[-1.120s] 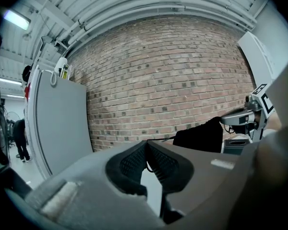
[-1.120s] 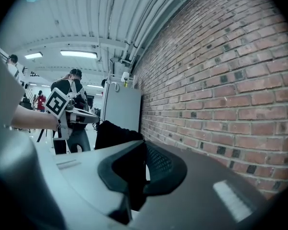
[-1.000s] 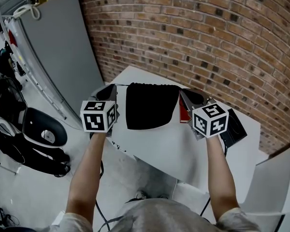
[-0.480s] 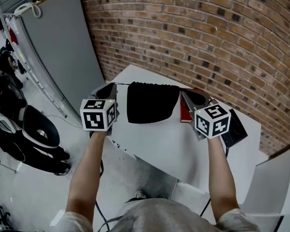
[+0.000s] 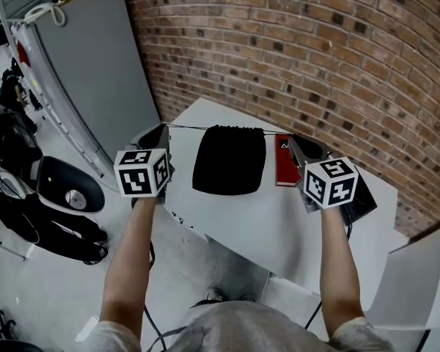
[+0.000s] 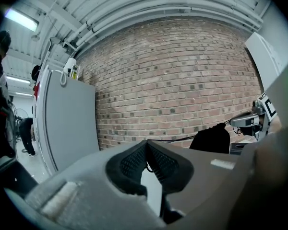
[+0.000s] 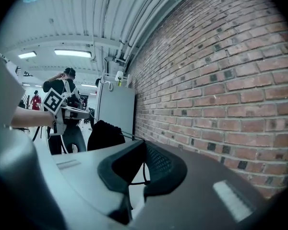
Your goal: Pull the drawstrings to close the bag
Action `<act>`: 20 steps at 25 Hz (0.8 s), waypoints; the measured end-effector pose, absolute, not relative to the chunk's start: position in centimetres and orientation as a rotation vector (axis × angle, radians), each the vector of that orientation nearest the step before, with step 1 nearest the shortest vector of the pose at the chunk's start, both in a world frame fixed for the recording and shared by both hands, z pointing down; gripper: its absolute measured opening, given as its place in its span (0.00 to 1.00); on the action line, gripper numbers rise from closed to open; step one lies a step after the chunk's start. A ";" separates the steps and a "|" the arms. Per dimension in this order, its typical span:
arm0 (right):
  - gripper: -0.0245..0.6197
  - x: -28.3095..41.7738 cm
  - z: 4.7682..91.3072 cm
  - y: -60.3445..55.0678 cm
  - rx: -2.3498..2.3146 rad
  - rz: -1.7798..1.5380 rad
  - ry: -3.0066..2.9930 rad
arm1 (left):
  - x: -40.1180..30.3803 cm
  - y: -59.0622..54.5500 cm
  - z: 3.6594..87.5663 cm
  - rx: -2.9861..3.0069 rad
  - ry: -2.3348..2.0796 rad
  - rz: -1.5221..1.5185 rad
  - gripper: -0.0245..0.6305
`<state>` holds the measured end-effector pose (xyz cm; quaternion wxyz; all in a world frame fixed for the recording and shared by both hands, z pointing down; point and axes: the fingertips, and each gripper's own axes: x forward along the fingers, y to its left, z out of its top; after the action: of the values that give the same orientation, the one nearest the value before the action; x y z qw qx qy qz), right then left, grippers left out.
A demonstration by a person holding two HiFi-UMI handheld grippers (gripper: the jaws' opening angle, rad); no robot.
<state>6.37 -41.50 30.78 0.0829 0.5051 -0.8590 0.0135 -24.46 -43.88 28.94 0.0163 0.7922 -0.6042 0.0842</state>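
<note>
A black drawstring bag (image 5: 229, 160) lies on the white table (image 5: 264, 218), its mouth gathered toward the brick wall. My left gripper (image 5: 164, 128) is shut on the left drawstring (image 5: 187, 127), which runs taut to the bag's top. At the other side, my right gripper (image 5: 290, 139) is shut on the right drawstring (image 5: 276, 133). In the left gripper view the string (image 6: 182, 139) leads from the closed left gripper (image 6: 146, 150) to the bag (image 6: 211, 138). The right gripper view shows a loop of string in the closed right gripper (image 7: 144, 150), with the bag (image 7: 105, 134) beyond.
A red book (image 5: 286, 160) lies just right of the bag, and a black flat object (image 5: 363, 196) sits under my right hand. The brick wall (image 5: 315, 50) stands behind the table. A grey panel (image 5: 95, 72) and a black-and-white machine (image 5: 59, 196) are at the left, on the floor.
Both grippers have drawn slightly apart, left and right. The bag's mouth has gathered narrower and the strings now run taut.
</note>
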 end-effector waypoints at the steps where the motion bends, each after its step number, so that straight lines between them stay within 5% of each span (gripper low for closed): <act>1: 0.05 6.5 30.8 -41.6 1.518 0.044 -2.560 | -24.6 -43.9 29.0 2.458 -1.881 0.260 0.04; 20: 0.05 9.1 30.4 -42.1 1.698 0.091 -2.483 | -25.8 -43.0 29.8 2.414 -1.928 0.270 0.04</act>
<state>9.15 -42.07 30.42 0.0662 0.5629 -0.8233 0.0302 -25.85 -43.01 29.79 0.0200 0.7783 -0.6215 0.0870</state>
